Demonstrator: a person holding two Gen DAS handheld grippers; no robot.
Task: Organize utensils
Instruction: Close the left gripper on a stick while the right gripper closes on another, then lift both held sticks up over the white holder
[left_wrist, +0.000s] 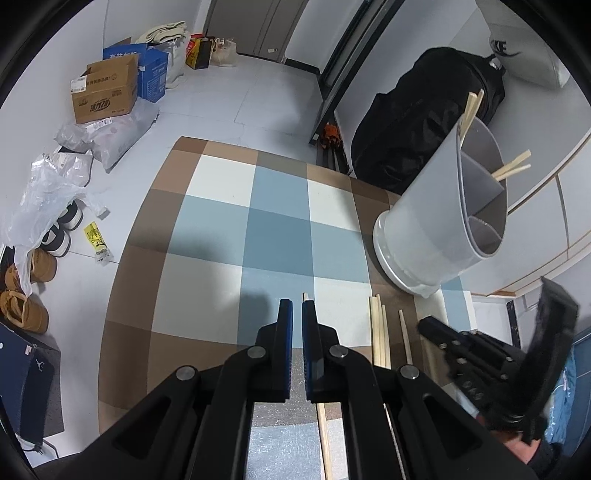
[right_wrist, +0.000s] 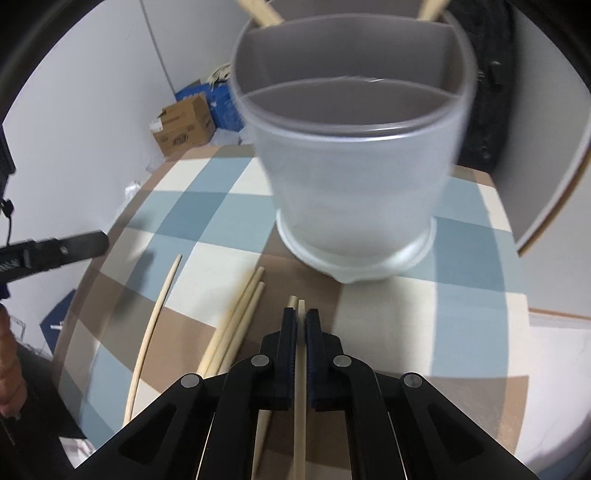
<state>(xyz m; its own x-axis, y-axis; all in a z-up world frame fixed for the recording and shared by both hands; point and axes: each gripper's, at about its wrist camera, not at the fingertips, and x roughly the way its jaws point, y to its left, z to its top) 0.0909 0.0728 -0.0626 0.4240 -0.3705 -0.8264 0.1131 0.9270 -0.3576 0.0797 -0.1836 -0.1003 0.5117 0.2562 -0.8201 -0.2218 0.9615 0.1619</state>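
So the chopstick (right_wrist: 300, 369) I'm after sits right between the fingers of my right gripper (right_wrist: 300, 317), running lengthwise along them with its tip poking out just past the fingertips. The jaws are clamped onto it. A second stick's tip shows just left of it, touching or nearly so, can't tell which. It's all low over the brown-and-blue checked table (right_wrist: 461, 280) near its closest edge, right in front of the utensil holder (right_wrist: 354, 177), a frosted grey divided tub with a few chopsticks already standing in the back compartments.

To the left of the held one, a loose pair of chopsticks (right_wrist: 240, 325) lies side by side on the table, and further left a single chopstick (right_wrist: 155, 321) lies alone.

My left gripper (left_wrist: 297, 308) hangs over the table's near edge, jaws pinched shut; a stick tip shows just past its right finger, but whether it's gripped I can't tell.
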